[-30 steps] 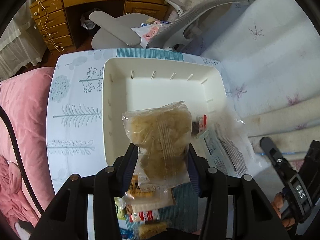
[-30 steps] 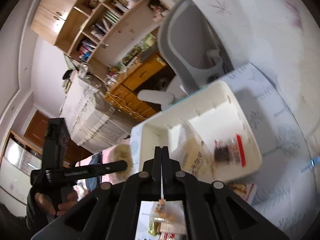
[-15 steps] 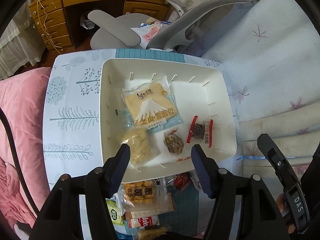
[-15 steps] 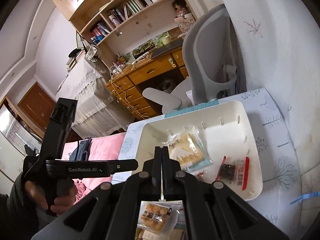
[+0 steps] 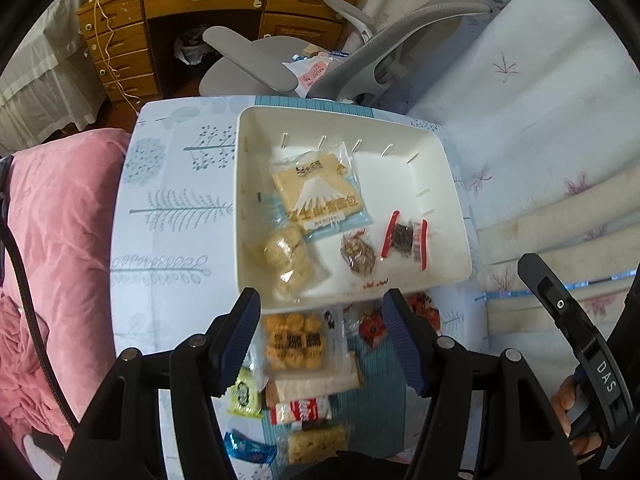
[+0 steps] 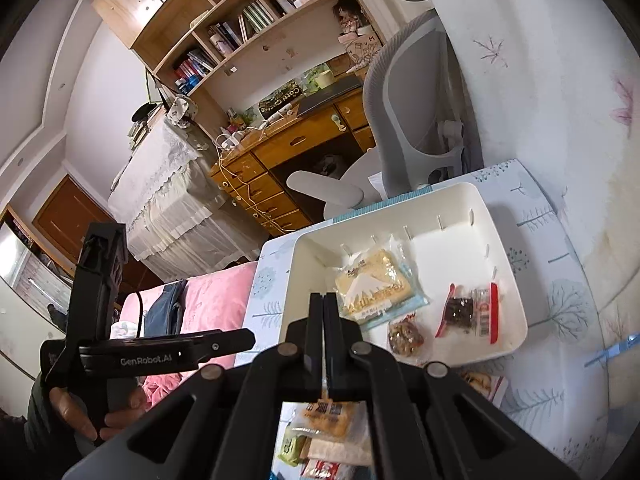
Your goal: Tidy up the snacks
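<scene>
A white bin sits on the tree-print table. It holds a bread pack, a clear bag of puffed snacks, a small nut pack and a red-edged dark snack pack. My left gripper is open and empty above the bin's near rim. Below it lie loose snacks, among them a yellow ball-snack pack. My right gripper is shut and empty, held above the table's near side.
A grey office chair and a wooden desk stand beyond the table. A pink blanket lies at the left. White bedding lies at the right. More small packs sit at the table's near edge.
My left gripper opened and let the puffed-snack bag fall into the bin, then drew back. The right gripper swung to a steadier view and stayed shut.
</scene>
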A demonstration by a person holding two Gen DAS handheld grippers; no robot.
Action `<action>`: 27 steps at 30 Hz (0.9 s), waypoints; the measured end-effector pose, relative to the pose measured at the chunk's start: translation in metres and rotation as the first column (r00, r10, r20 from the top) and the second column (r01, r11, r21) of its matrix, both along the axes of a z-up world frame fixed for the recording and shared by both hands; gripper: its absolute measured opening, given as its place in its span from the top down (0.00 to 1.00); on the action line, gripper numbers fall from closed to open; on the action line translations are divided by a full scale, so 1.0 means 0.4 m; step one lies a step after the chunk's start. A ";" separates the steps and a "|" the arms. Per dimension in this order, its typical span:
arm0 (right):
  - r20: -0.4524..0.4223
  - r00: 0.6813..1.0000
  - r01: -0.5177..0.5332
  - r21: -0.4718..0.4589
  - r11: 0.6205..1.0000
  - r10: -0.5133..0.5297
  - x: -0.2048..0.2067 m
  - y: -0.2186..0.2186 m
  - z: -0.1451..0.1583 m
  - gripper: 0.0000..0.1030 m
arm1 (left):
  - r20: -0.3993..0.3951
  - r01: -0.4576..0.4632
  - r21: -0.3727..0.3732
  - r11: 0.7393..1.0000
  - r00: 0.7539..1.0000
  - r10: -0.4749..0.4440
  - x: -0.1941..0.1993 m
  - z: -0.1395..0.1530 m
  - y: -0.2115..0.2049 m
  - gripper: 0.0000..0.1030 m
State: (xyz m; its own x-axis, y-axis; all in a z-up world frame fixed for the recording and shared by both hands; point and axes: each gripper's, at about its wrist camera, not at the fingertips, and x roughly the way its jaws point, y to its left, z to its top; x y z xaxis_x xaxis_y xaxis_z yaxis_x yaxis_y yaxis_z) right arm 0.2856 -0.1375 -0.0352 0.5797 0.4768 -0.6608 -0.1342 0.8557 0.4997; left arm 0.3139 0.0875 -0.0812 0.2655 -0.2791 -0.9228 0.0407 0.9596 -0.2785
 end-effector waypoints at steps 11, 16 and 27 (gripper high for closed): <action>-0.025 0.998 -0.052 -0.009 0.999 0.052 -0.112 0.055 0.000 0.95 | -0.014 -0.105 0.019 0.994 0.994 0.105 -0.167 0.026 0.084 0.40; -0.039 0.994 -0.104 0.000 0.995 0.104 -0.149 0.081 -0.004 0.70 | -0.016 -0.186 0.016 0.982 0.982 0.186 -0.255 0.013 0.135 0.40; -0.126 0.960 -0.258 -0.070 0.964 0.248 -0.191 0.140 -0.067 0.53 | -0.119 -0.360 0.029 0.933 0.925 0.361 -0.419 -0.097 0.217 0.40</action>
State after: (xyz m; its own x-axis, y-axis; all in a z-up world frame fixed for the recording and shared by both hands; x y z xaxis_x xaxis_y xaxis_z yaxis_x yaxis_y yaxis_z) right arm 0.2092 -0.0814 -0.0620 0.3646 0.5373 -0.7605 -0.2979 0.8411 0.4515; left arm 0.1464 0.1742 -0.1199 0.2341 -0.1791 -0.9556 -0.3415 0.9051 -0.2533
